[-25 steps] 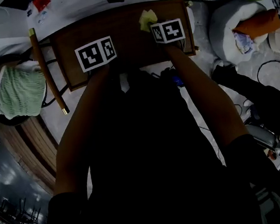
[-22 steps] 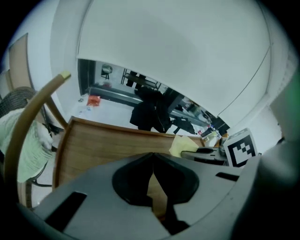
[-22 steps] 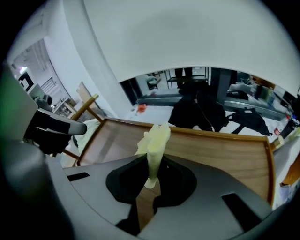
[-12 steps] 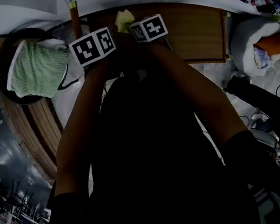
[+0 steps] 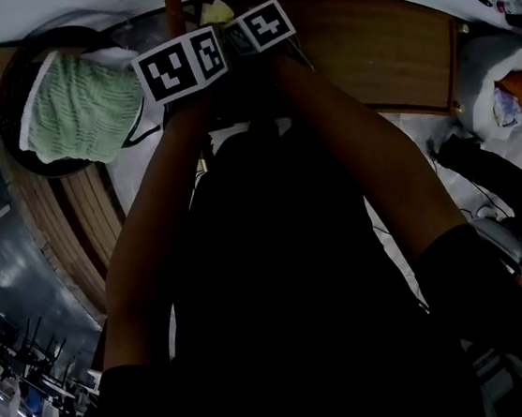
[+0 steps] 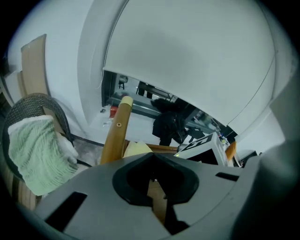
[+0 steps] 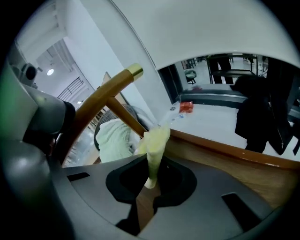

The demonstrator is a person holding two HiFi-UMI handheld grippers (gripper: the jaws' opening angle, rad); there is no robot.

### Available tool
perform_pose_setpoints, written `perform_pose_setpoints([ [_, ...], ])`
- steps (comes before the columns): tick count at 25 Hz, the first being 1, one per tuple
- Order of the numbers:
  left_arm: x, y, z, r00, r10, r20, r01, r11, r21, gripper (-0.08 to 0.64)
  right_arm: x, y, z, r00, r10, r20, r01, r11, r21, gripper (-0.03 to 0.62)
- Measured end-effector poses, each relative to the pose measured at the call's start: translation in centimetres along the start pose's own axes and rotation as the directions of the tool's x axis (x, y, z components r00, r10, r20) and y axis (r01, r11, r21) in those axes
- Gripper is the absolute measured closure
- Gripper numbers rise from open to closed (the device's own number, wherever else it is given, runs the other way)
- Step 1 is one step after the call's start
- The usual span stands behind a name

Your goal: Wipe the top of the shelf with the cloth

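Cloth [image 7: 153, 150], pale yellow, is pinched in your right tongs [image 7: 150, 183], held at the wooden shelf top [image 7: 234, 171] close to the upright wooden post [image 7: 101, 101]. Only the right gripper view shows that pinch. From your head view the cloth is just a yellow scrap at the upper middle edge, above the marker cubes [image 5: 258, 28]. Your left tongs [image 6: 152, 180] are pressed together on nothing, just left of the right ones. The left gripper view catches the cloth's edge behind the post and, at lower left, a green towel [image 6: 35, 150].
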State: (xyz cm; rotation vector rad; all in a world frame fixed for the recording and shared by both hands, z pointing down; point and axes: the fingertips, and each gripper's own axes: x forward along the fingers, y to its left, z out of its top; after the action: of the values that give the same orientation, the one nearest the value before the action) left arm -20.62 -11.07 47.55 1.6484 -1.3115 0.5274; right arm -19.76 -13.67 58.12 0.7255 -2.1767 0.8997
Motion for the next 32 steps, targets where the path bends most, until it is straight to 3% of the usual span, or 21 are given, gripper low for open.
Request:
perform_pose_setpoints([
  [10, 0.7, 0.4, 0.6, 1.0, 0.028, 0.004, -0.028, 1.0, -0.012, 0.549, 1.3, -0.3, 0.1, 0.999, 0.022, -0.046, -0.022, 1.0, 0.002, 0.548],
  [18, 2.8, -1.4, -0.7, 0.999, 0.023, -0.026, -0.023, 0.999, -0.032, 0.549, -1.3, -3.8, -1.1, 0.997, -0.037, -0.075, 0.034, 0.998, -0.043, 0.548],
  [32, 8.5, -12.4, -2.7, 0.996, -0.036, -0.078, 0.038, 0.999, 0.021, 0.549, -9.7, -14.3, -4.8, 0.991, -0.116, -0.074, 0.117, 0.993, 0.017, 0.548],
])
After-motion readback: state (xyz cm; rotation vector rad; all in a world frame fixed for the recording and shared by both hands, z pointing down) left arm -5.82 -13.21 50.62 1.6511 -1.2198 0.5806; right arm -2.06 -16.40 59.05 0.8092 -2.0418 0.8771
